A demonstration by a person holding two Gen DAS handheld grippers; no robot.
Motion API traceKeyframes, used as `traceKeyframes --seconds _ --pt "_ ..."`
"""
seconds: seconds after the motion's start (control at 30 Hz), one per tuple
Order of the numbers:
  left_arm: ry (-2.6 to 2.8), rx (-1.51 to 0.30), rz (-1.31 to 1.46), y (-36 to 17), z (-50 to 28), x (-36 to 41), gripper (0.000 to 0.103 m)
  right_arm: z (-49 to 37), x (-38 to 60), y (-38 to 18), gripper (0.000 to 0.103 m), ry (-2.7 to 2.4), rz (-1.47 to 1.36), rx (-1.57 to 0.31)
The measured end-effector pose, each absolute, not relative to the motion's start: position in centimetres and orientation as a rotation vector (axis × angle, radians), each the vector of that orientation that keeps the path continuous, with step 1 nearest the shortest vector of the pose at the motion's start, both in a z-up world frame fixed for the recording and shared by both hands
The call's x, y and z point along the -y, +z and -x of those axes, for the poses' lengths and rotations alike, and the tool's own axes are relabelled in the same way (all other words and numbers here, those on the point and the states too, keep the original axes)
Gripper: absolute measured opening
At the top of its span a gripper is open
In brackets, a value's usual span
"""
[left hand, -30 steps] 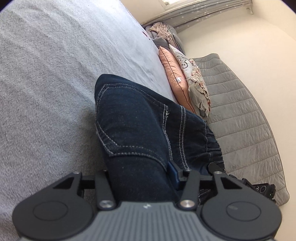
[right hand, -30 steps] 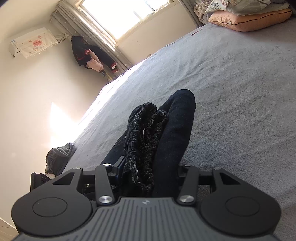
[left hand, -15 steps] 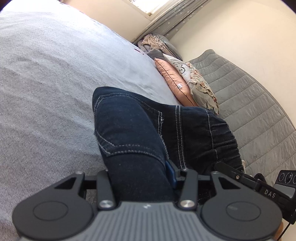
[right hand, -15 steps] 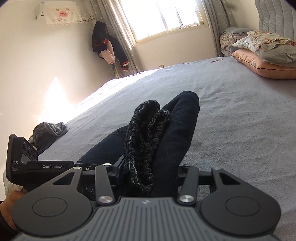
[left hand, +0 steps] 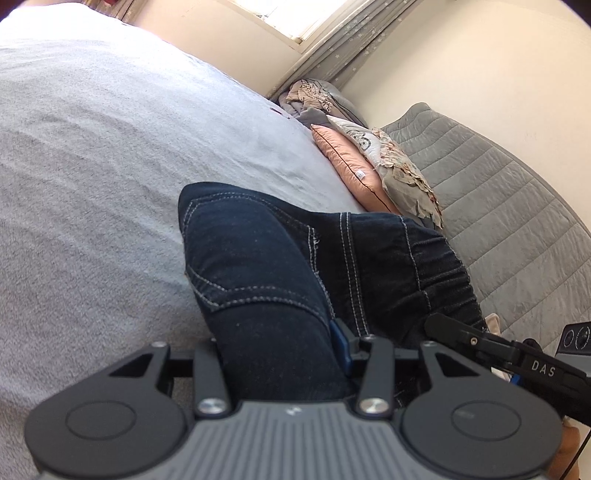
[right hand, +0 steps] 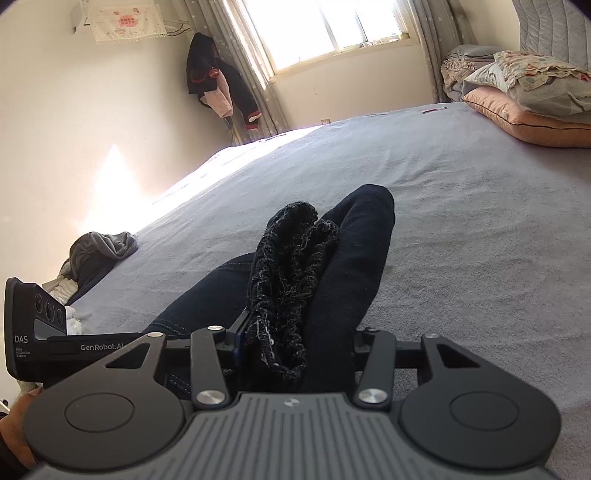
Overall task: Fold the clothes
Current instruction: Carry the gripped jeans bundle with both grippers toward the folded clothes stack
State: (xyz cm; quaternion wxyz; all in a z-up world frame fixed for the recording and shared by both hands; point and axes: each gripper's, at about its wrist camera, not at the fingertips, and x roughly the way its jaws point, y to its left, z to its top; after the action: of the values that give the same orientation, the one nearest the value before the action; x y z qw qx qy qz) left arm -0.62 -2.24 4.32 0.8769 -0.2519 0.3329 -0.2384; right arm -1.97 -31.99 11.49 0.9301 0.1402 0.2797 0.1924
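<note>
- Denim, dark blue with pale stitching: the jeans (left hand: pixel 258 280) are bunching up between the two fingers of the left gripper (left hand: pixel 280 354) and rising beyond them, above the grey bed (left hand: pixel 92 166).
- Left gripper's fingers are pressing in on the jeans from both sides, pinching a thick fold with a pocket seam showing; a blue pad is peeking out on the right side of the fold.
- Right gripper (right hand: pixel 295 350) is clamping another part of the jeans (right hand: pixel 343 266); a frayed, dark hem edge is standing up just left of a smooth rounded fold, both held between its fingers.
- In the left wrist view the right gripper (left hand: pixel 517 354) is showing at the near right, just beside the gathered waistband.
- In the right wrist view the left gripper (right hand: pixel 37 332) is showing at the near left, with denim stretching toward it.
- Pillows (right hand: pixel 524 99) are lying stacked at the far right of the bed, against the quilted headboard (left hand: pixel 498 206).
- A grey heap of clothes (right hand: pixel 99 251) is lying at the bed's left edge.
- Window (right hand: pixel 325 26) is shining at the far wall.
</note>
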Motion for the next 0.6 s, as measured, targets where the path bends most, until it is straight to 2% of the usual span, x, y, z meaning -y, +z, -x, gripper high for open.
traceKeyframes --seconds 0.2,0.47,0.6 --pt "-0.642 -0.611 0.456 10.0 -1.9 9.9 0.043 5.0 39.1 15.2 0.049 0.301 -0.337 -0.394" --pt "-1.009 -0.525 0.338 18.1 -4.9 27.7 0.043 13.7 53.8 19.4 0.049 0.037 -0.505 -0.045" --pt "-1.201 -0.508 0.27 21.2 -4.4 37.3 0.043 18.4 58.5 19.5 0.049 -0.137 -0.594 0.104"
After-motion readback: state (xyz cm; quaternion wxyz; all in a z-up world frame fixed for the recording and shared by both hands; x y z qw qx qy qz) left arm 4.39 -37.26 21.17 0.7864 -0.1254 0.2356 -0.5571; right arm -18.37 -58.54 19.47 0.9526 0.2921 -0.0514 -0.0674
